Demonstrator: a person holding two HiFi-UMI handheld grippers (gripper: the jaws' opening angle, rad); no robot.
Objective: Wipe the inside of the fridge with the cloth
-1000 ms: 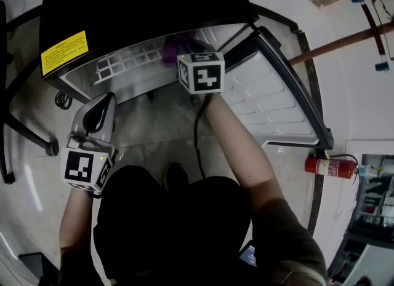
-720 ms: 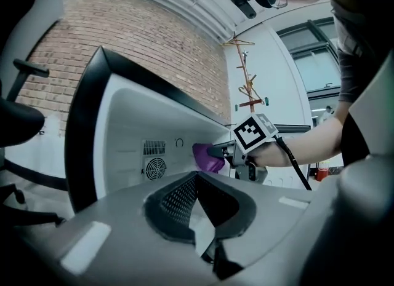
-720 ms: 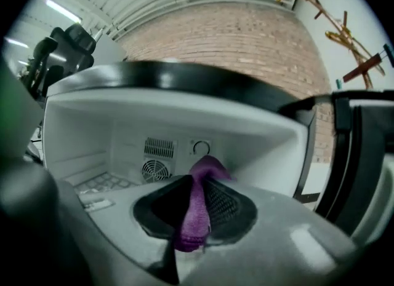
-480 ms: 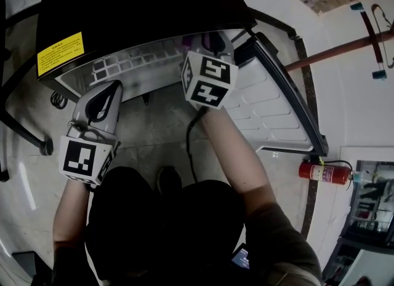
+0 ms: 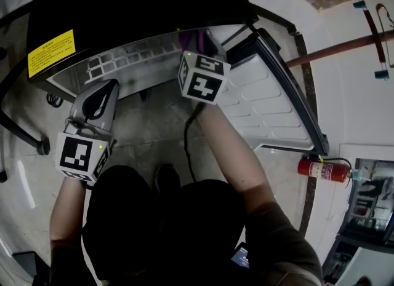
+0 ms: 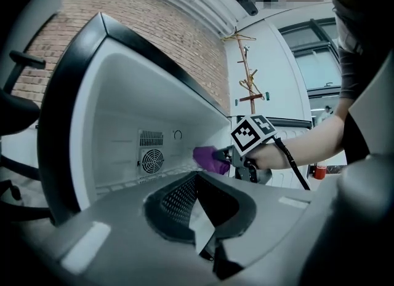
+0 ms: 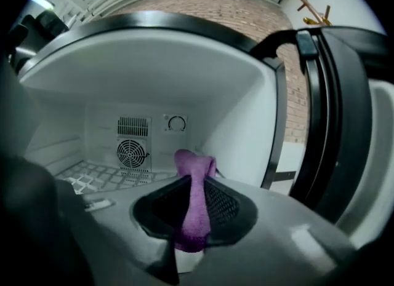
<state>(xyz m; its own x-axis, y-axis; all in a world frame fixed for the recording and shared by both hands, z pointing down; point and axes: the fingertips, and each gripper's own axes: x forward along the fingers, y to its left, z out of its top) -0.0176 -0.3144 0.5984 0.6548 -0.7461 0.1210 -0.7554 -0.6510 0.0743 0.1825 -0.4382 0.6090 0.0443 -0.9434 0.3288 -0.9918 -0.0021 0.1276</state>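
Observation:
The small fridge [image 5: 123, 8] stands open, black outside and white inside [image 7: 123, 112]. My right gripper [image 5: 198, 48] reaches into its opening, shut on a purple cloth [image 5: 196, 37]. In the right gripper view the cloth [image 7: 194, 198] hangs pinched between the jaws, its top bunched just above the wire shelf [image 7: 104, 174]. From the left gripper view, the cloth [image 6: 210, 159] sits at the fridge's right side, in front of the right gripper [image 6: 225, 155]. My left gripper [image 5: 101, 88] hovers outside the fridge's front left, jaws together and holding nothing.
The fridge door [image 5: 271, 100] swings open to the right. A fan grille [image 7: 133, 153] and a dial [image 7: 176, 123] sit on the back wall. A red fire extinguisher [image 5: 320, 169] stands right of the door. A chair base [image 5: 12, 125] is at the left.
My right gripper with the cloth slid slightly right in the fridge opening, then back left. The left gripper drifted closer to the fridge's front edge.

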